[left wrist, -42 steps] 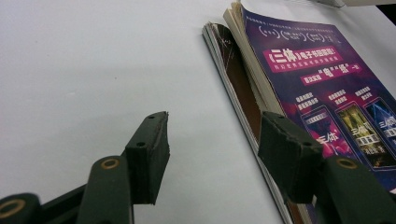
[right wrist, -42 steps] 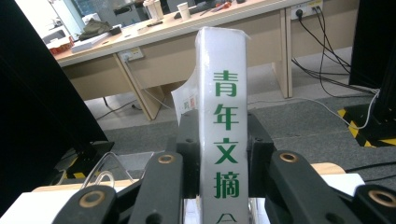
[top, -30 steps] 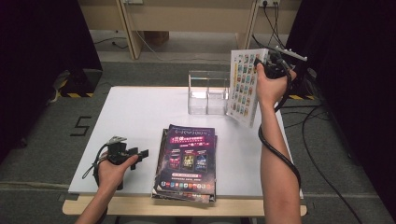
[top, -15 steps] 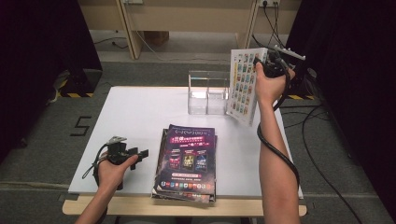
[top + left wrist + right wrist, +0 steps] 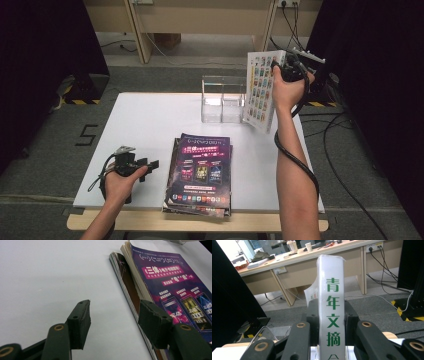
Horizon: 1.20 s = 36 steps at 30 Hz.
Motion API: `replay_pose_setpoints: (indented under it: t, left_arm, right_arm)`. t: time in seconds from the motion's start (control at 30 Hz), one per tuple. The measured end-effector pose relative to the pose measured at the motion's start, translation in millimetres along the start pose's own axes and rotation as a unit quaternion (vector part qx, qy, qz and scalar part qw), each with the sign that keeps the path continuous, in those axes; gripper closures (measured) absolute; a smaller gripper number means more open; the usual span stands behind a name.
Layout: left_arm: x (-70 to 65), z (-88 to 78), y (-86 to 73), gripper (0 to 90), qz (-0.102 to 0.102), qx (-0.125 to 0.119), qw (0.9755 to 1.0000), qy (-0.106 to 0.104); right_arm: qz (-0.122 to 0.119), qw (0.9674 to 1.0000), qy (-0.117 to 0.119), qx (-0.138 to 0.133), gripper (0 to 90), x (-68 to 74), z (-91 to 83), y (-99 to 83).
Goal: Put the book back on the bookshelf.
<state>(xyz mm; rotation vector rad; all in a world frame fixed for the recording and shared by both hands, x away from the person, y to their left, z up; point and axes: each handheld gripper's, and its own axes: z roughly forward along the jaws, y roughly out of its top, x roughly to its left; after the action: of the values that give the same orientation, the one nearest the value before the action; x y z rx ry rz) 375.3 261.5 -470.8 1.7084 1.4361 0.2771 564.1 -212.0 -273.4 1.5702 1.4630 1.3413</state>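
The left gripper (image 5: 152,163) has its fingers (image 5: 79,323) spread wide with nothing between them; in the left gripper view only bare white table (image 5: 45,277) shows in the gap. It rests low on the table at about 8 o'clock from the table's middle, jaws pointing toward 3 o'clock at the stack of magazines (image 5: 200,175), whose spine edge lies just beside the far jaw without touching it that I can see. The stack sits near the front edge at roughly 6 o'clock, a purple cover on top, several thinner issues fanned slightly beneath it.

Further along, at about 1 o'clock, a clear plastic holder (image 5: 223,98) stands upright toward the back of the table, its two compartments looking empty.

At 2 o'clock the right gripper (image 5: 278,70) is clamped on a white magazine (image 5: 261,90), held upright in the air just beside and above the holder's right end. In the right gripper view the jaws press both faces of the spine (image 5: 331,315), which carries green characters and runs straight up between them.

By my reading, the step in hand is carrying this magazine to the holder, one issue lifted off and the rest waiting. The next move calls for bringing the lower edge over a compartment opening toward 9 o'clock, keeping the magazine vertical so it slides in rather than catching the clear rim, then lowering before letting go. The left gripper looks placed to take the next issue.
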Motion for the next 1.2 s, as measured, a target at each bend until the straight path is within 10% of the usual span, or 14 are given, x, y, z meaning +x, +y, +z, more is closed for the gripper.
replay_pose_setpoints:
  t: [1.2]
  left_arm:
    - [0.7,0.0,-0.3,42.3,0.0,0.003,1.0,0.001]
  right_arm:
    - [-0.003,1.0,-0.004,-0.005,73.6,-1.5,11.1,2.2]
